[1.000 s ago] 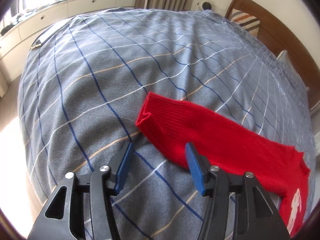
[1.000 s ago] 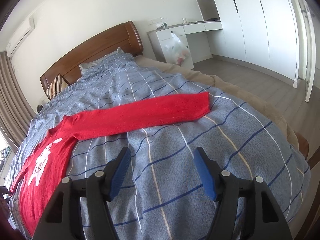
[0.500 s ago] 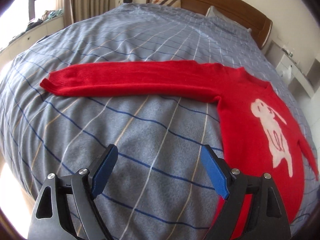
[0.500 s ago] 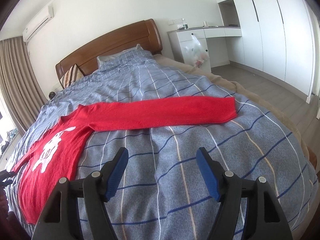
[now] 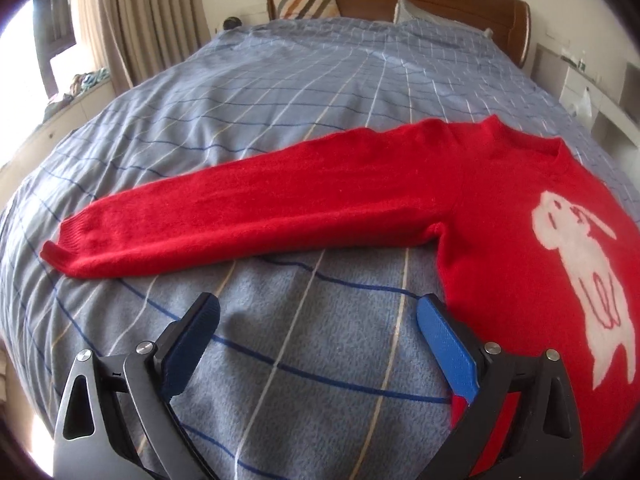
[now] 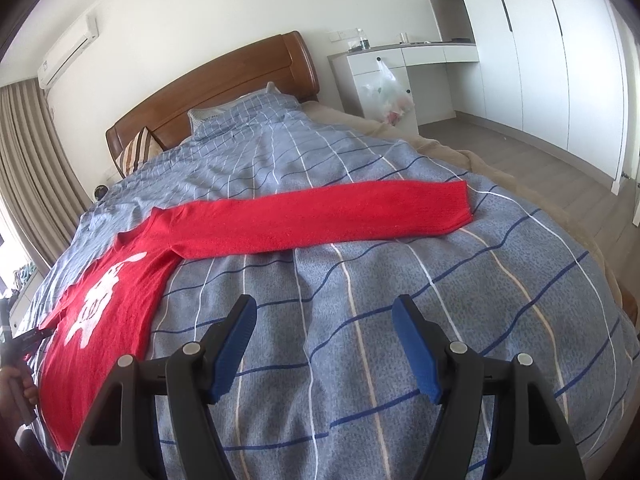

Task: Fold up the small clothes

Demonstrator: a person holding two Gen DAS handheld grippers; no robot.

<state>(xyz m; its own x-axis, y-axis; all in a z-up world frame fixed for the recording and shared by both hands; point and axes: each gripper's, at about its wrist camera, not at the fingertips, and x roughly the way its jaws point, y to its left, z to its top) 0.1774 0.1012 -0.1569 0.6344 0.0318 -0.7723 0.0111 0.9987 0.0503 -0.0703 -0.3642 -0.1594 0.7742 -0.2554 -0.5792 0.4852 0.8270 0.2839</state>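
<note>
A small red sweater [image 5: 500, 216] with a white dog figure lies flat on the bed, sleeves spread out. In the left wrist view its left sleeve [image 5: 240, 208] stretches to the left. My left gripper [image 5: 318, 316] is open and empty over the blanket, just below that sleeve, its right finger beside the sweater's side edge. In the right wrist view the sweater's body [image 6: 108, 304] is at the left and the other sleeve [image 6: 328, 216] stretches right. My right gripper [image 6: 324, 320] is open and empty, below that sleeve.
The bed has a grey-blue checked blanket [image 5: 320, 92], a wooden headboard [image 6: 224, 84] and pillows [image 5: 308, 0]. Curtains [image 5: 144, 16] hang on the left. A white desk [image 6: 400, 60] with a hanging plastic bag [image 6: 386, 94] and wardrobes [image 6: 560, 52] stand on the right.
My left gripper has swung right from the left sleeve's cuff toward the sweater's body and opened wider. My right gripper has shifted slightly and stays open.
</note>
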